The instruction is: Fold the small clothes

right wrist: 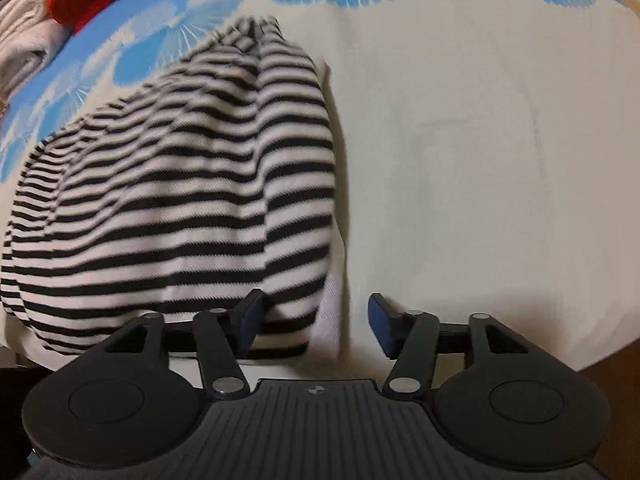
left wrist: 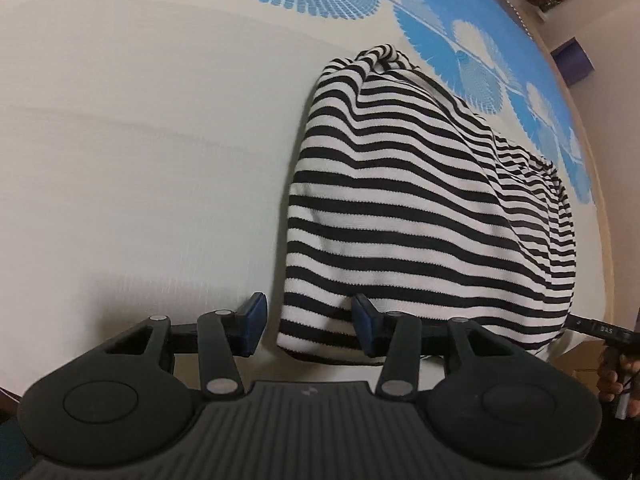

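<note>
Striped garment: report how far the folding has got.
Done: the striped garment already lies doubled over on the bedsheet, though bunched at its far end. In hand: the left gripper and right gripper each straddle a near corner, jaws open, gripping nothing. Left: closing on the corners and making the next fold.

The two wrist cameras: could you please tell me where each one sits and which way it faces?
Left wrist: behind the open left tool, facing across the bedsheet; striped garment ahead-right, its near corner between the fingers.
Right wrist: behind the open right tool, facing likewise; garment ahead-left.
Shared: the same garment and blue-patterned sheet.
</note>
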Motion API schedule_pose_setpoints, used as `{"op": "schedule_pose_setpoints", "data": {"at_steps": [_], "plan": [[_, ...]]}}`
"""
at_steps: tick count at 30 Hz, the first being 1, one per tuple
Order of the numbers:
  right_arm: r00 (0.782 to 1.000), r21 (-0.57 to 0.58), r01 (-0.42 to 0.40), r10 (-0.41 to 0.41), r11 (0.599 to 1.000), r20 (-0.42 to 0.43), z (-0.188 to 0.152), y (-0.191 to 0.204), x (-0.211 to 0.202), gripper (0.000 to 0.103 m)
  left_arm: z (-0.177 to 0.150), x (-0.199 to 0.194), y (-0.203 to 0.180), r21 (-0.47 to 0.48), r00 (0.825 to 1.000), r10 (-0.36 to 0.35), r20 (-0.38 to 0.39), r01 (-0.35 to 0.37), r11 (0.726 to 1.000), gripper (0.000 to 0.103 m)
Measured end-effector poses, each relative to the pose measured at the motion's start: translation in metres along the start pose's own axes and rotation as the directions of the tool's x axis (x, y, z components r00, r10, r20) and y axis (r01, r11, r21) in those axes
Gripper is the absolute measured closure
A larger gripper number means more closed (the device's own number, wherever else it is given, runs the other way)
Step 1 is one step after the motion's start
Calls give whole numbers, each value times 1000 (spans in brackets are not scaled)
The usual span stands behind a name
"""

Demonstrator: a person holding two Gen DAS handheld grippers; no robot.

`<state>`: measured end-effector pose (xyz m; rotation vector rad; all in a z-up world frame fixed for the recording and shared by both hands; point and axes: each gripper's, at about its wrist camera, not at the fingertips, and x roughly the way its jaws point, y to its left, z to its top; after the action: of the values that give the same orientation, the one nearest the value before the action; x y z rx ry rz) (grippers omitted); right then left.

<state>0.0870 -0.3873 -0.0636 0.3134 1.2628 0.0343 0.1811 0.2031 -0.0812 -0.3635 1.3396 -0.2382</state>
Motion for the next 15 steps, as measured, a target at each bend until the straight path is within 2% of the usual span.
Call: {"op": "schedule_pose_setpoints", "data": {"at_steps": [2,3,4,5,6,7,9,11,12,13,15], "plan": [[1000,16,-5,5,1000,-1,0,-2,1,42,0,2,-2,8,1000,-28,-7,28,1000,63],[1000,13,-5,5,1000,-1,0,-1,0,43,0,3,-5,20,999,-44,-16,44,999,76],[1000,1,-7,7,1000,4,-1,1,-1,51,0,3,-8,42,999,-47,-19,48,998,94],[1000,-13,-28,28,1000,7,-2,4,-2,60,-1,3,-12,70,999,-39,-15,40,997,101],[998,-28,-65,66,997,8,0,6,-3,84,-2,1,-15,90,999,-37,-3,37,995,101],[996,-52,-82,84,995,24,-1,10,-7,91,-3,-4,-14,95,999,-47,21,44,994,102],[991,-89,-92,100,992,94,1,15,-21,94,-2,-29,-6,64,988,-87,125,80,995,102],[956,-28,-178,180,984,231,4,3,-51,95,-5,-50,5,30,971,-122,208,118,993,102],[930,-14,-221,216,975,297,4,-4,-66,95,-9,-56,6,41,970,-98,223,91,995,102],[922,-32,-214,212,976,325,2,-7,-74,95,-12,-54,6,53,976,-61,207,51,997,102],[963,-83,-107,124,991,240,-3,-4,-62,95,-16,-35,6,73,994,-3,112,-5,997,102]]}}
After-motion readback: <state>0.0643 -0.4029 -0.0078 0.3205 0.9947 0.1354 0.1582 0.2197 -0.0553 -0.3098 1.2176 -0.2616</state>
